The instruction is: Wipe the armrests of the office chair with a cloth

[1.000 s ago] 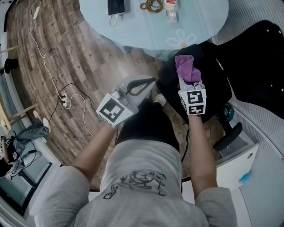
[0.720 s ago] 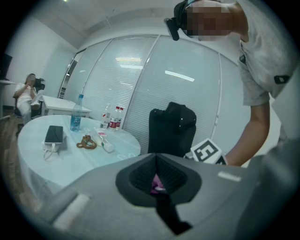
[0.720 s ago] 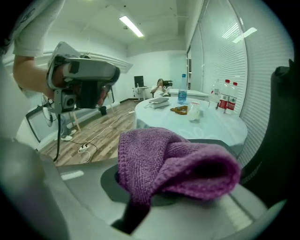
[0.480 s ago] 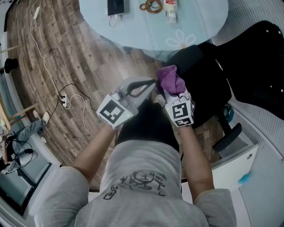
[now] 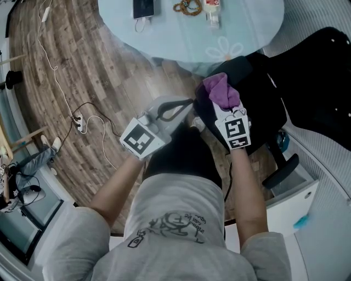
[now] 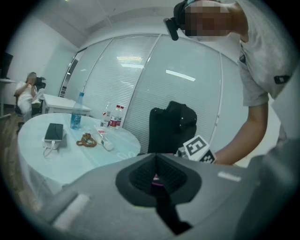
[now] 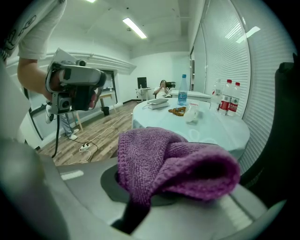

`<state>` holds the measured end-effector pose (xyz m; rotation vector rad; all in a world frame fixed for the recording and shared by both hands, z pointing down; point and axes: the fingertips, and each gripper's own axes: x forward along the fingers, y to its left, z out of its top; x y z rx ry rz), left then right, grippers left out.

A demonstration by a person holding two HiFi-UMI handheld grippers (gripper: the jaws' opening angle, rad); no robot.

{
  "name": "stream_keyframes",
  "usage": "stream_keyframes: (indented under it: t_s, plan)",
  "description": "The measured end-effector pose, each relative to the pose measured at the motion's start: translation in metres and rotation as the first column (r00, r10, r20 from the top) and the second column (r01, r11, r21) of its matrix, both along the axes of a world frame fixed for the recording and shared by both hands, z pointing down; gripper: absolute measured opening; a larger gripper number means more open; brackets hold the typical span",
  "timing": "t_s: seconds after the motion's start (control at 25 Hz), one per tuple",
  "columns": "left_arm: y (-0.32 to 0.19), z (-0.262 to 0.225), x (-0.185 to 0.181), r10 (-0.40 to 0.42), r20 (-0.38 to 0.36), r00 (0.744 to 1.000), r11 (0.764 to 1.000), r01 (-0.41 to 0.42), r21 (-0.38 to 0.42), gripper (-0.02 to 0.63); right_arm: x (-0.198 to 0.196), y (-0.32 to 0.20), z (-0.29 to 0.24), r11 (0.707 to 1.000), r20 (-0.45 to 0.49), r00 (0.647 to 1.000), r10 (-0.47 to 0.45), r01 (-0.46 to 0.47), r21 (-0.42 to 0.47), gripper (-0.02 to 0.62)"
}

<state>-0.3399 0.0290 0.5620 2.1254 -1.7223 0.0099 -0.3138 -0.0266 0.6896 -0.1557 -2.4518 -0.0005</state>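
Note:
In the head view my right gripper (image 5: 221, 103) is shut on a bunched purple cloth (image 5: 220, 90). It hangs over the front left edge of the black office chair's seat (image 5: 262, 104). One black armrest (image 5: 282, 169) sticks out at the chair's lower right, and the backrest (image 5: 323, 71) lies to the right. The right gripper view shows the cloth (image 7: 173, 159) folded over that gripper's closed jaws. My left gripper (image 5: 187, 102) is shut with nothing in it, just left of the cloth. In the left gripper view (image 6: 156, 159) its jaws meet in a line.
A round pale-blue table (image 5: 181, 41) stands just beyond the chair, carrying a phone (image 5: 143, 8), beads and a small bottle. A white cabinet (image 5: 290, 206) sits right of my legs. A power strip with cables (image 5: 80, 125) lies on the wooden floor at left.
The right gripper swung the cloth left toward the left gripper, then back right and slightly up over the chair seat's edge. The left gripper has stayed put.

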Motion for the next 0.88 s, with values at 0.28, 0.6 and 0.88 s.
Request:
stream_keyframes:
  t_s: [0.28,0.6,0.88]
  plan:
    - [0.001,0.001,-0.002,-0.010,-0.003,1.000,1.000,0.010,-0.003,0.002,-0.003,-0.082,0.006,0.992,0.004,0.992,0.123,-0.123,-0.025,0.028]
    - [0.003,0.002,-0.002,-0.015,-0.004,1.000,1.000,0.015,-0.008,0.002,-0.008,-0.158,0.011,0.983,-0.030,0.983,0.183,-0.182,0.031,0.028]
    - [0.002,0.002,0.002,-0.018,-0.010,1.000,1.000,0.018,-0.006,0.002,-0.008,-0.159,0.010,0.959,-0.008,0.960,0.282,-0.281,0.032,0.028]
